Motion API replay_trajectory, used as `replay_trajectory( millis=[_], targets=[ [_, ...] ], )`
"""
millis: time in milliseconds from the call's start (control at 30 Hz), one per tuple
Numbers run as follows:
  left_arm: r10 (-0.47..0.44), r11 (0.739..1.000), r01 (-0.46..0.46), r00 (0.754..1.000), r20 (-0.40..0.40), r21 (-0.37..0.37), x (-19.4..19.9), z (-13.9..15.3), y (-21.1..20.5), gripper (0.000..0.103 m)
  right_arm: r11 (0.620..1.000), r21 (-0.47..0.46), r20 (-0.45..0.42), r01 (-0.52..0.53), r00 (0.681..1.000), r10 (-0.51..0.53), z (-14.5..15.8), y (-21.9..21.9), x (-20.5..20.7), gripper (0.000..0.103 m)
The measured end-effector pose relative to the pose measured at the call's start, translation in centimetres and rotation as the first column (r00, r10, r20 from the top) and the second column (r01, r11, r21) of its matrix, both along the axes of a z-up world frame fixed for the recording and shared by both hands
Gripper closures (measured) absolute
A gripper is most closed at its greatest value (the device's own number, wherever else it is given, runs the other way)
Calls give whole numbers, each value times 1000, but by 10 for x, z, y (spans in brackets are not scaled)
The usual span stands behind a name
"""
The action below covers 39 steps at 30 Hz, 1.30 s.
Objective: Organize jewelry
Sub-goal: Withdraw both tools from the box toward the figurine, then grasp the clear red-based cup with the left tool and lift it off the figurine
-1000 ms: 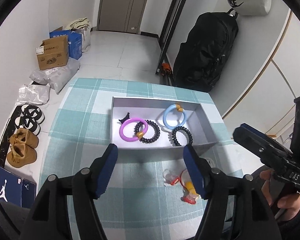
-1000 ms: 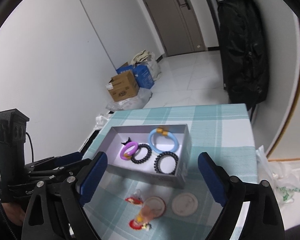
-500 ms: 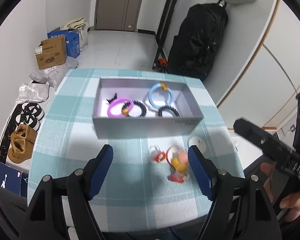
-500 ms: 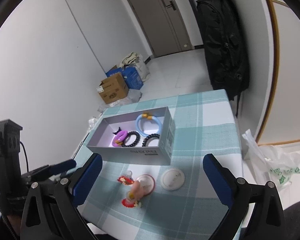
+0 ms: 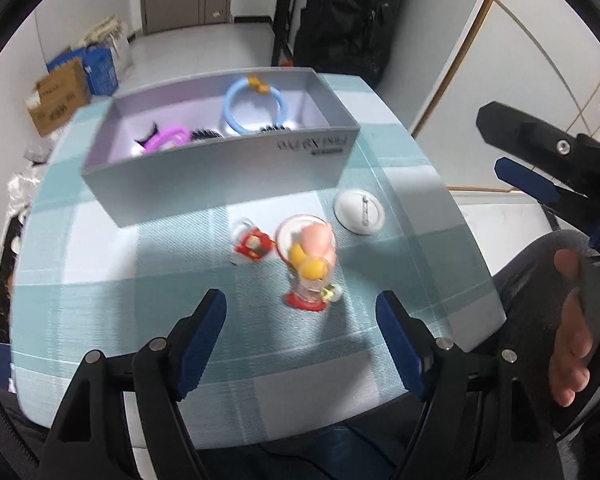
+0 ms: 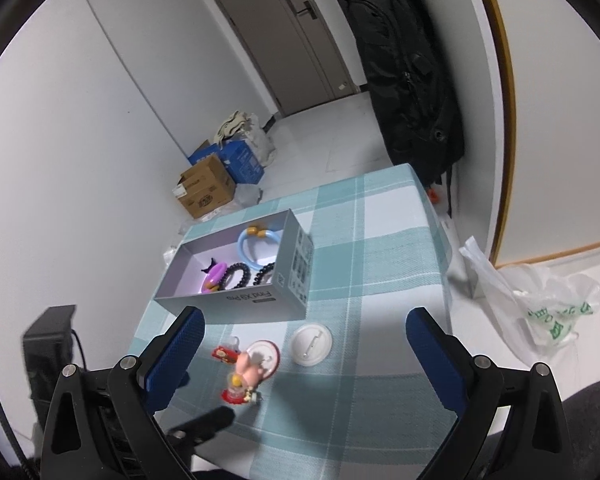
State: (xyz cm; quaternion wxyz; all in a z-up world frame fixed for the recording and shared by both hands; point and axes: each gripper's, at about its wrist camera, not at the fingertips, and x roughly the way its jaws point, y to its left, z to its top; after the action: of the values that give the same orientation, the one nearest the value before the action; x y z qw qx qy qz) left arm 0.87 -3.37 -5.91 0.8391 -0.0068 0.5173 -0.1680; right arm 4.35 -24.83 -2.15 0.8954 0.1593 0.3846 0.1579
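Note:
An open grey box stands on the checked cloth. In it lie a blue ring, a purple ring and black hair ties. In front of it on the cloth are a white round badge, a red-rimmed badge, a pink figure charm and a small red charm. My left gripper hangs open just above the pink charm, touching nothing. My right gripper is open wide above the badges.
The table's near edge is close below my left fingers, with a person's legs under it. A hand holds the right tool at the right. On the floor are a black backpack, cardboard boxes and a plastic bag.
Both grippers drew back from the box toward the table's near edge and tilted down. The loose charms and badges now sit between their fingers. Both pairs of jaws stand a little wider.

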Motion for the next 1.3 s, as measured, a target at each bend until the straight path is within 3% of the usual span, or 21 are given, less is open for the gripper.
replay_trajectory(
  millis=[133,200,333,433,800,1300],
  targets=[
    [-2,1000,2,1000,-3,4,1,-4,-1,36,1000,8,-9,2,1000,-2,-1,-3,-1,1],
    [-15,1000,15,1000,-15,-18,1,-6,-2,66,1000,9,-13,2,1000,-2,-1,-3,0,1],
    [-29,999,28,999,-23,-15,0,-11,-4,72,1000,14,-21,3,1000,-3,-3,-4,1,1],
    [-36,999,36,999,-22,-17,0,-12,-5,85,1000,20,-26,6,1000,-5,-4,-4,2,1],
    [-38,999,37,999,-30,-33,1,-11,-4,88,1000,18,-44,10,999,-9,-7,-4,3,1],
    [-38,983,31,999,-35,-178,-4,9,13,88,1000,-18,-90,-12,996,10,-17,6,6,1]
  ],
)
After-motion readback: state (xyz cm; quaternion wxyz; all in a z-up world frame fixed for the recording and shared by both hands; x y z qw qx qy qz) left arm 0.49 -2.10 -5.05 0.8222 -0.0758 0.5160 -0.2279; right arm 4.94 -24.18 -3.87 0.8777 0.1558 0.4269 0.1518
